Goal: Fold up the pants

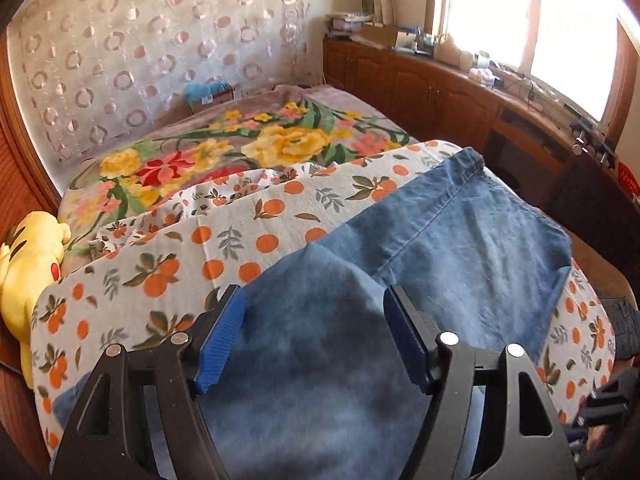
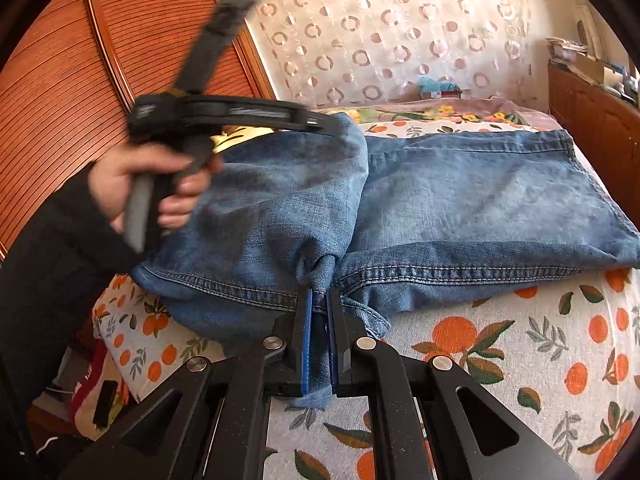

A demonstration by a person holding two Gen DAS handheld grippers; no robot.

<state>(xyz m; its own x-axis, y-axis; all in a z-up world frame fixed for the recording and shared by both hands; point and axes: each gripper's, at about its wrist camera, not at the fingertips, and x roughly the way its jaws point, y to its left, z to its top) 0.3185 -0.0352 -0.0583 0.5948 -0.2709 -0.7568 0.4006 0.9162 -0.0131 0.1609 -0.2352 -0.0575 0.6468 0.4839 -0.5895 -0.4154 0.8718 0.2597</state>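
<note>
Blue jeans (image 1: pixel 440 240) lie folded on an orange-print sheet (image 1: pixel 240 232) on the bed. My left gripper (image 1: pixel 313 294) hovers over the denim with its jaws wide apart, and the blue pads (image 1: pixel 224 336) press on nothing. In the right wrist view a hand (image 2: pixel 132 184) holds this left gripper (image 2: pixel 320 120), blurred, above the far left part of the jeans (image 2: pixel 480 200). My right gripper (image 2: pixel 320 294) is shut on a bunched fold of denim at the near edge of the jeans, by a stitched hem.
A floral blanket (image 1: pixel 280 140) covers the far end of the bed. A yellow plush toy (image 1: pixel 28 264) lies at its left edge. Wooden cabinets (image 1: pixel 420 84) with clutter run under the window on the right. A slatted wooden panel (image 2: pixel 80 60) stands at the left.
</note>
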